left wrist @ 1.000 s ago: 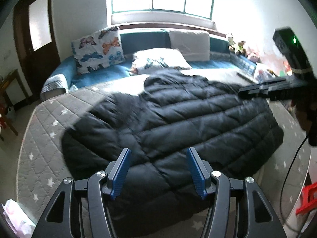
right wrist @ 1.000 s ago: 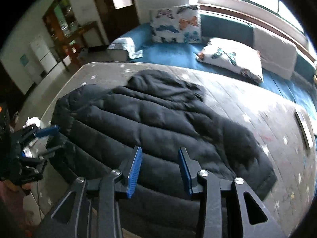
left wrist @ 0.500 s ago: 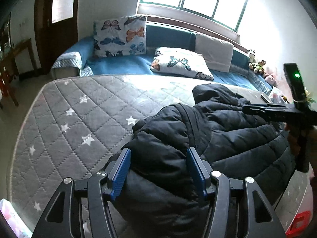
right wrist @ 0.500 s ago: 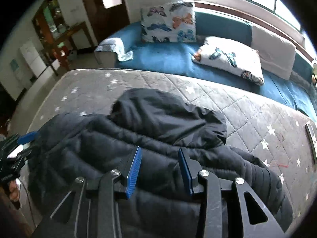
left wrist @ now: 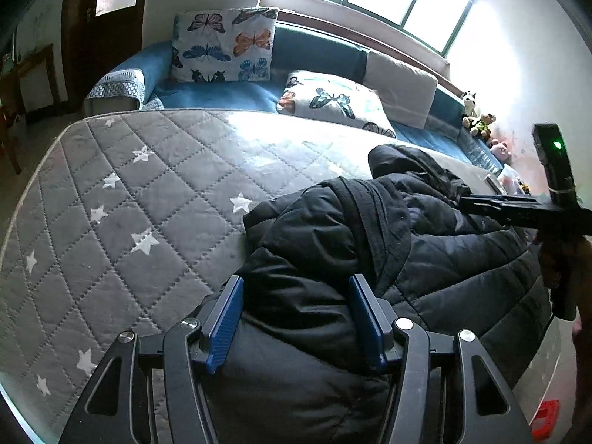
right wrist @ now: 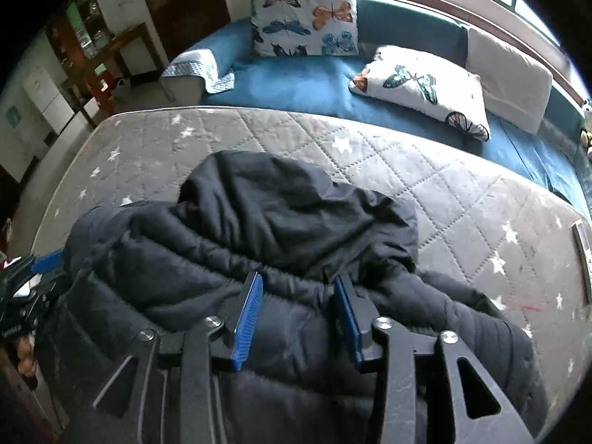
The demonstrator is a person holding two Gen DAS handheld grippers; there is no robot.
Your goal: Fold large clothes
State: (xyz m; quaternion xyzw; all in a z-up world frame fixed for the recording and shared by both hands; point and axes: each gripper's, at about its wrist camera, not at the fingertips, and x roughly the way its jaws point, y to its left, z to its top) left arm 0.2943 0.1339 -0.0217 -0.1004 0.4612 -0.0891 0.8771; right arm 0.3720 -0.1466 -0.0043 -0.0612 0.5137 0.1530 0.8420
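Observation:
A black puffer jacket lies bunched on a grey quilted mattress with white stars. My left gripper is shut on a thick fold of the jacket, which fills the gap between its blue pads. In the right wrist view the jacket's hood lies just beyond my right gripper. Puffy jacket fabric is pressed between that gripper's pads, and its jaws are opening slightly. The right gripper also shows side-on at the right edge of the left wrist view, held by a hand.
Behind the mattress runs a blue couch with butterfly pillows under a window. Plush toys sit at its far right. A flat device lies near the mattress's right edge. A red stool stands below.
The jacket lay spread flat a second ago. Its left part now lies folded over toward the right, baring the mattress on the left. Both grippers came in lower over the fabric.

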